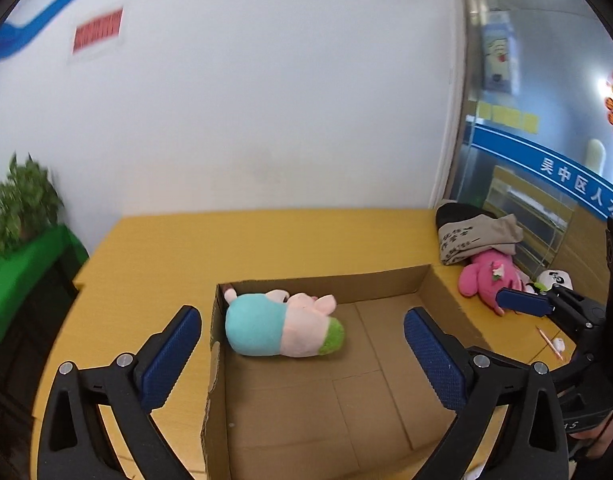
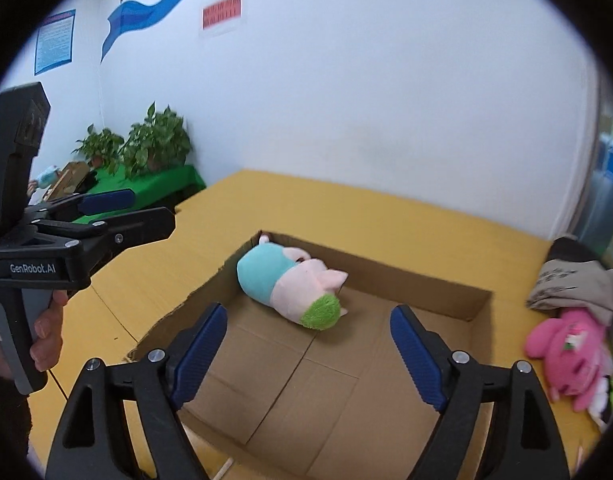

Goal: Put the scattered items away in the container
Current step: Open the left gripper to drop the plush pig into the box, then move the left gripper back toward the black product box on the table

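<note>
A shallow cardboard box sits on the yellow table. Inside it, near the far left corner, lies a plush pig in pink, teal and green. My left gripper hangs above the box, open and empty; in the right wrist view this left gripper shows at the left with a hand on its grip. My right gripper is open and empty over the box too. Right of the box lie a bright pink plush and a small white plush.
A folded grey and black cloth bundle lies at the table's far right corner. A pink pencil rests right of the box. Potted plants stand on a green-covered stand left of the table. A white wall backs the table.
</note>
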`<state>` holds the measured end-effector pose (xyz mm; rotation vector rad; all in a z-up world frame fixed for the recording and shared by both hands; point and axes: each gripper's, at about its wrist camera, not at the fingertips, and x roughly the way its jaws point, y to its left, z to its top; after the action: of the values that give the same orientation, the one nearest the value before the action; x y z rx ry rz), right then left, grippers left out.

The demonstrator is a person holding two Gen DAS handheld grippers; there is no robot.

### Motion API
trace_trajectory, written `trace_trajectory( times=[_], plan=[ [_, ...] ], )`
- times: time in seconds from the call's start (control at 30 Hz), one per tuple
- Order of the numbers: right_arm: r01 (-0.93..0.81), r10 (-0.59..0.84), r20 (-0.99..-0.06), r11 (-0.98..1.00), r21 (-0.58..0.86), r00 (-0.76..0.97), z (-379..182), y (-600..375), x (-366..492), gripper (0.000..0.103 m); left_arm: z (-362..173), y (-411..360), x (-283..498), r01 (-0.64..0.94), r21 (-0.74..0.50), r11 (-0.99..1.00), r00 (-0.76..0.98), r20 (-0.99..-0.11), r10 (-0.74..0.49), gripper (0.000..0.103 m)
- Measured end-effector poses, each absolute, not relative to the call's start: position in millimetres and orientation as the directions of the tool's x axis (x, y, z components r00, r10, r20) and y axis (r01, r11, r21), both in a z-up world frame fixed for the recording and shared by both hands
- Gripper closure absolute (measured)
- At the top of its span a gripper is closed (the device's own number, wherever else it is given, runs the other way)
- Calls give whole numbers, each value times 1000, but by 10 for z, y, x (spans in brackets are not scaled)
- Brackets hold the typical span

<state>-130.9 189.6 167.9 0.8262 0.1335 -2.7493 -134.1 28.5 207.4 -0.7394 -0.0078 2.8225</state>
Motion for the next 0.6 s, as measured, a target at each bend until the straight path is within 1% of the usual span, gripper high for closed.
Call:
trace_trajectory(
  times=[0.1,0.23,0.3,0.43,0.6],
  plan=[
    [229,-172,-546,-973,-38,-820,1704,1941,-912,15,2133,368,-921,-219,-41,-975,-859,-466,212,0],
    [166,-130,-546,-986,-15,-827,1618,1999,-490,15,1999,457,-400,-199,-42,-979,-876,-439,198,0],
    [123,-90,-538,-992,-24,-838,1571,1987,-298,15,1899,490,-225,-186,-63,-981,-877,-438,195,0],
    [122,-80,-538,-992,-42,-839,1501,1928,9,15,1809,486,100,-186,-121,-975,-872,-437,221,0],
    [108,-75,-547,-994,-28,-834,1420,1955,240,15,1687,519,337,-170,-118,-978,-866,-456,205,0]
  ],
)
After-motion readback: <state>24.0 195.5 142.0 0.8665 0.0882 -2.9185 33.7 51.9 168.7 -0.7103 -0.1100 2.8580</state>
